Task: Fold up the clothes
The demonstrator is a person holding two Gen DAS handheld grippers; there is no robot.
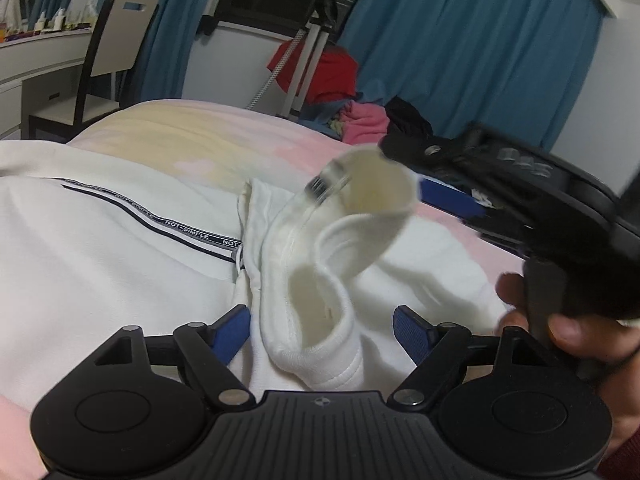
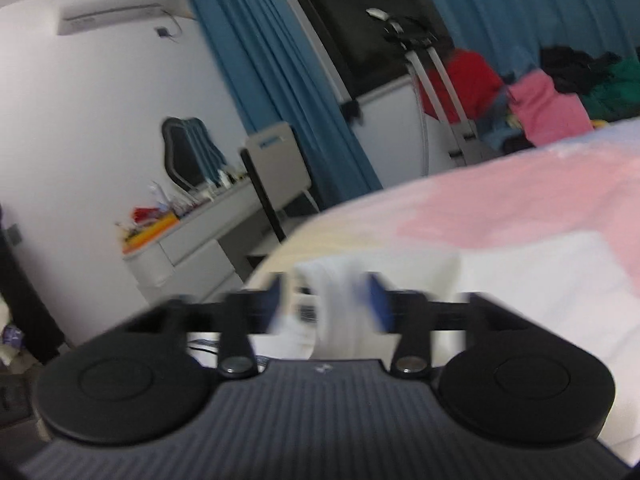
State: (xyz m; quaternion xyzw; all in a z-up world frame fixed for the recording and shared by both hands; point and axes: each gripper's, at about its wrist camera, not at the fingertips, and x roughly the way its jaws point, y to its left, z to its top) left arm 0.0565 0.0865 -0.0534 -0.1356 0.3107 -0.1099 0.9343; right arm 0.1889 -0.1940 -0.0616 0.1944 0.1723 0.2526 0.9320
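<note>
Spread wide, the left gripper [image 1: 322,330] straddles a white garment's [image 1: 120,256] ribbed hem on the pink bed [image 1: 452,240], its "NOT-SIMPLE" tape [image 1: 188,232] ahead-left, while only this view shows the right gripper [image 1: 452,196] lifting a pinched fold ahead-right.

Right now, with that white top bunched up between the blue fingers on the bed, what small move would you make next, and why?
Probably close the left gripper on the ribbed cuff bunched between its open fingers. The right gripper seems to be lifting the white hoodie by a fold, so a second hold would let the fabric be pulled flat on the bed.
</note>
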